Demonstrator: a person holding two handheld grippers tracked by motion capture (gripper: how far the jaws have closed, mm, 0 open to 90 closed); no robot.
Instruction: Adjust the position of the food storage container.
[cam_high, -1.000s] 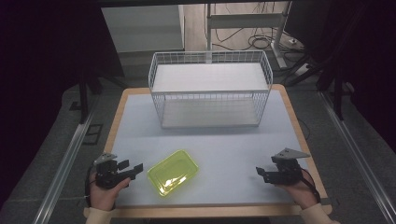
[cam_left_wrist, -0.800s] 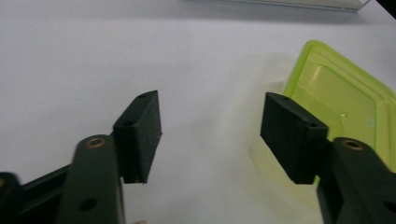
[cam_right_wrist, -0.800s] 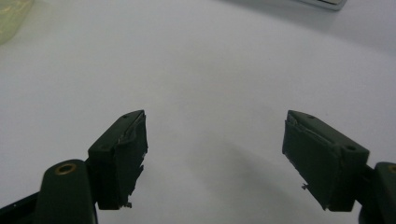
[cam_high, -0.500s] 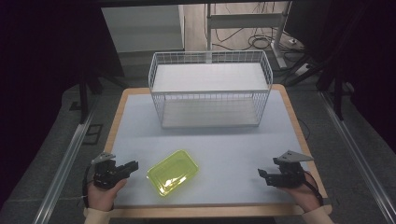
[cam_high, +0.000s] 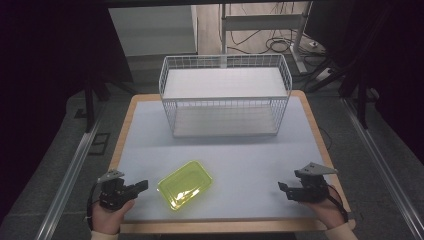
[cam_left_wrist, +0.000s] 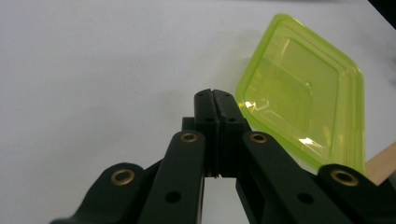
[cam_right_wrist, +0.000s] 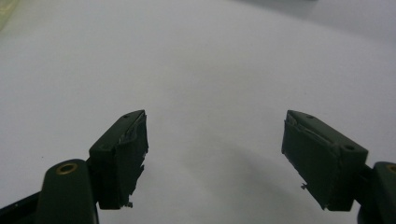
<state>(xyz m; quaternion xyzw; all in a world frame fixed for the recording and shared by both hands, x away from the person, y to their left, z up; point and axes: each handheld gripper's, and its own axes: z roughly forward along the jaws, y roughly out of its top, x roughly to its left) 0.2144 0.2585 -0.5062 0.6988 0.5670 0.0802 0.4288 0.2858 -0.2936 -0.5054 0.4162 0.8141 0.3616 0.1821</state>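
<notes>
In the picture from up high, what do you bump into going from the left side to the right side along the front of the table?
Left tool → yellow-green tray → right tool.

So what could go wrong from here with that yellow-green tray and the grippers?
The left gripper has just closed on nothing beside the yellow-green tray; shut, it would likely push the tray rather than grasp it. The tray lies near the table edge, so a nudge might slide it off. The right gripper stands open, far away.
</notes>
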